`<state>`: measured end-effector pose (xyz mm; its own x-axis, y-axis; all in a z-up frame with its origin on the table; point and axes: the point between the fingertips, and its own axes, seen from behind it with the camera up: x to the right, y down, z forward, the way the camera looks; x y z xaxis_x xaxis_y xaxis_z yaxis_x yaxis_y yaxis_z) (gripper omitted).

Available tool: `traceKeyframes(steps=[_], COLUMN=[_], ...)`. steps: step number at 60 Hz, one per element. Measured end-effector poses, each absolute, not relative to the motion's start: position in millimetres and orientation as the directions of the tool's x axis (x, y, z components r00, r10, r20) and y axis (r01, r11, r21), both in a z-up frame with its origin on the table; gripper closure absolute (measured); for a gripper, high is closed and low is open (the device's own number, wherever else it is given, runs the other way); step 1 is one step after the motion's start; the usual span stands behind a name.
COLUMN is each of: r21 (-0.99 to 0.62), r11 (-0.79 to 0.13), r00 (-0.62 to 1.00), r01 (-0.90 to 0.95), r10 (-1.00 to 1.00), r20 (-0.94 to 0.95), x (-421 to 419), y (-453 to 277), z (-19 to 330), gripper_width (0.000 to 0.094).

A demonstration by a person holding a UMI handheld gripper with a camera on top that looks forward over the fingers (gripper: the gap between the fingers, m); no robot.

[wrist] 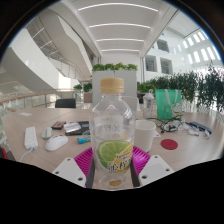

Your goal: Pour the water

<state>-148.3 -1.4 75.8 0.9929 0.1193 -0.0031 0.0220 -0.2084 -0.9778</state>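
A clear plastic bottle (112, 130) with a pale yellow cap and a lime picture on its label stands upright between my fingers, filling the middle of the gripper view. My gripper (112, 160) has its pink pads (84, 158) pressed on both sides of the bottle's lower body. The bottle looks lifted above the table (40, 155). A white cup (145, 133) stands on the table just beyond the bottle to its right. A green transparent cup (167, 103) stands farther back on the right.
On the left of the table lie a white mouse (56, 143), a white remote-like thing (31, 138) and a phone (73, 128). On the right lie glasses (170, 126), a red round lid (169, 144) and cables. Plants line the back.
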Motion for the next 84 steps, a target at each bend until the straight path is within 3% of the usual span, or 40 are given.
traceKeyframes(steps=[9, 19, 22, 23, 28, 33, 41, 49, 60, 68, 77, 84], r21=[-0.98, -0.964, -0.942, -0.935, -0.866, -0.665, -0.141, 0.341, 0.681, 0.75, 0.748, 0.578], r11=[-0.199, -0.267, -0.331, -0.346, -0.391, -0.457, -0.522, -0.478, -0.399, -0.34, -0.34, -0.484], r00=[0.99, 0.988, 0.976, 0.968, 0.895, 0.708, 0.239, -0.248, -0.632, -0.705, -0.704, -0.519], r01=[0.01, 0.006, -0.047, -0.078, -0.313, -0.59, -0.841, -0.809, -0.614, -0.568, -0.57, -0.657], r10=[0.141, 0.15, 0.187, 0.198, 0.185, 0.103, -0.124, -0.248, -0.268, -0.27, -0.268, -0.266], r20=[-0.018, -0.036, -0.114, -0.154, -0.407, -0.699, -0.963, -0.936, -0.727, -0.656, -0.658, -0.812], x=[-153, -163, -180, -186, -199, -214, -221, -228, -207, -195, -190, -210], y=[7, 20, 22, 23, 39, 58, 87, 102, 116, 128, 128, 117], z=[76, 70, 71, 74, 102, 124, 148, 177, 224, 224, 225, 235], gripper_width=[0.0483, 0.0559, 0.0588, 0.0559, 0.0558, 0.0558, 0.0586, 0.0559, 0.0559, 0.056, 0.0561, 0.056])
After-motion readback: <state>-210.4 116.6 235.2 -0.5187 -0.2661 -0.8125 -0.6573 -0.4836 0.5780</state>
